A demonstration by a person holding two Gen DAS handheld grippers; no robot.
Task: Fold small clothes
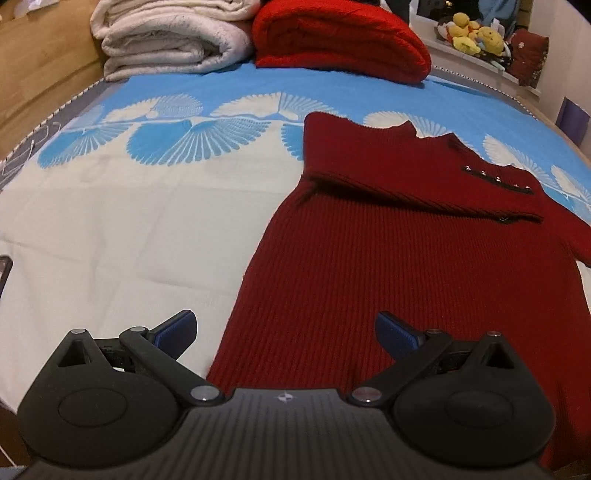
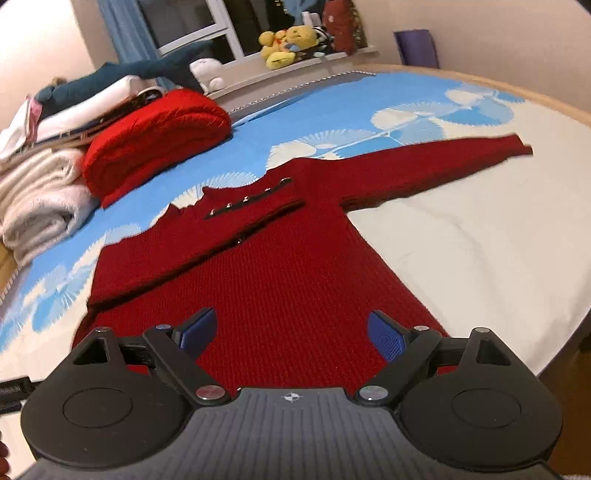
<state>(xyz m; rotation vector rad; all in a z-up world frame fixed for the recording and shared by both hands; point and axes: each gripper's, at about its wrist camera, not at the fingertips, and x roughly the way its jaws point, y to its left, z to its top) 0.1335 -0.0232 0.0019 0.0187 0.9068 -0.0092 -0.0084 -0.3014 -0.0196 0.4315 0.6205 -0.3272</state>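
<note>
Left wrist view
Your left gripper [image 1: 285, 330]: it sits at the bottom centre of the frame, jaws spread wide with nothing between the blue pads [image 1: 176, 328].
Dark red sweater [image 1: 388, 266]: it lies flat on the bedspread [image 1: 110, 221] and fills the centre and right of the frame. Its lower part runs under your gripper, and the right pad is over the knit while the left pad is over bare cloth just beside the sweater's edge.
Left sleeve [image 1: 424, 195]: it is folded across the chest, just below a dark strip with small metal studs [image 1: 496, 181].
Upper frame: a folded cream blanket [image 1: 166, 40] lies at the upper left, and a folded bright red knit [image 1: 340, 40] touches it on the right. Yellow plush toys [image 1: 476, 35] sit on a ledge at the upper right.

Right wrist view
Your right gripper [image 2: 291, 332]: it sits at the bottom centre, jaws also wide and holding nothing. Both blue pads [image 2: 388, 338] are above the sweater's lower body.
Dark red sweater [image 2: 280, 280]: it occupies the middle of the frame, collar toward the upper left.
Right sleeve [image 2: 443, 166]: it is stretched out flat toward the upper right, reaching over the white part of the bedspread [image 2: 480, 240].
Folded sleeve [image 2: 192, 251]: it lies slantwise over the chest at centre left.
Upper left: the bright red knit [image 2: 155, 140] rests beside a pile of pale folded things [image 2: 40, 199].
</note>
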